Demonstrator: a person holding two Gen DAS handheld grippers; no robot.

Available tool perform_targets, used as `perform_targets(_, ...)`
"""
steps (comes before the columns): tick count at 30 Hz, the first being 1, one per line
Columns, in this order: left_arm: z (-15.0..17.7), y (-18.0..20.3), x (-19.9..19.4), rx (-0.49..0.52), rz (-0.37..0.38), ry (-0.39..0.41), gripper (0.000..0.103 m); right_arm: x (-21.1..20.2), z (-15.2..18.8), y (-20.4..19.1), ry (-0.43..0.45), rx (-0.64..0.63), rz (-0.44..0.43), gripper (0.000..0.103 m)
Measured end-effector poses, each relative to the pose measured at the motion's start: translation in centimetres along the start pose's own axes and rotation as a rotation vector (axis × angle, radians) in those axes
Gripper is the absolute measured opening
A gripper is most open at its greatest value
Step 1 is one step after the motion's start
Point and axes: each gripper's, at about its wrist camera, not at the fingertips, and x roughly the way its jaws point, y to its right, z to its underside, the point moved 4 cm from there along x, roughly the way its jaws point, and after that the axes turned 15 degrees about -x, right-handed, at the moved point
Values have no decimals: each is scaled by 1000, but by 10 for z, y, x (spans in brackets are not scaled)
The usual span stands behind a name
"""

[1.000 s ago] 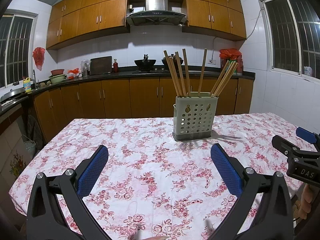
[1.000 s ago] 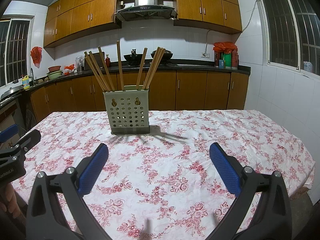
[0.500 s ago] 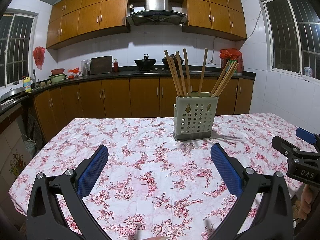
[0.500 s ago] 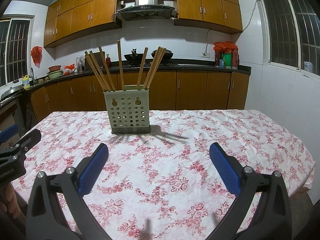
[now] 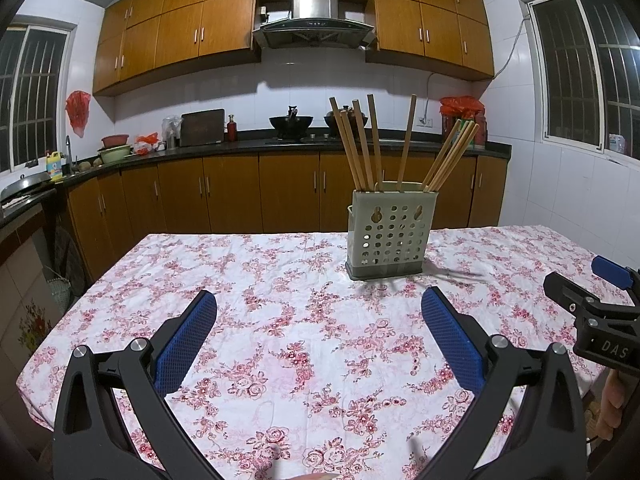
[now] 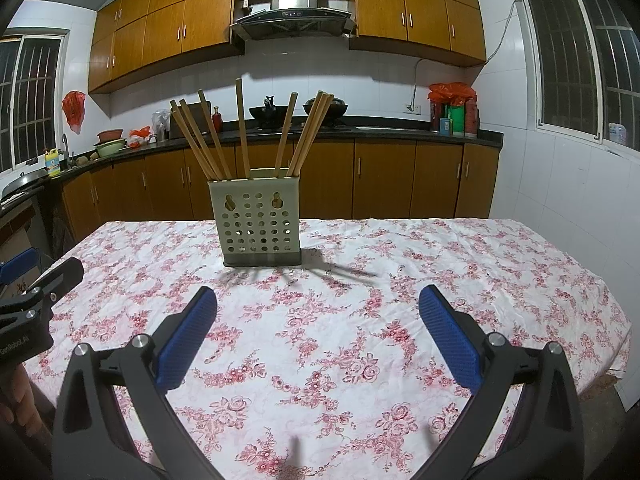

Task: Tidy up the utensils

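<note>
Perforated chopstick holder (image 5: 387, 236), wooden chopsticks (image 5: 362, 146) splayed inside. Left tool (image 5: 320, 332) and right tool (image 6: 318, 330): both apart, empty. Advice: pinch one stick high, lift vertically.

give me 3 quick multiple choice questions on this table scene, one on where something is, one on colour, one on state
1. Where do the chopsticks stand?
A. flat on the tablecloth
B. in the perforated holder
C. in a gripper

2. What colour are the gripper pads?
A. blue
B. yellow
C. white

3. How are the two grippers?
A. both open, empty
B. both shut
C. left holds a chopstick

Answers: 1 B, they rise from the holder on the tablecloth. 2 A, the pads are blue. 3 A, the right gripper and left gripper have jaws spread with nothing between.
</note>
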Motion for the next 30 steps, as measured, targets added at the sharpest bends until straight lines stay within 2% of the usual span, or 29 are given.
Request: perform_targets(30, 7, 3, -1, -12, -9, -13, 101, 0, -1, 0, -3, 2, 0, 99)
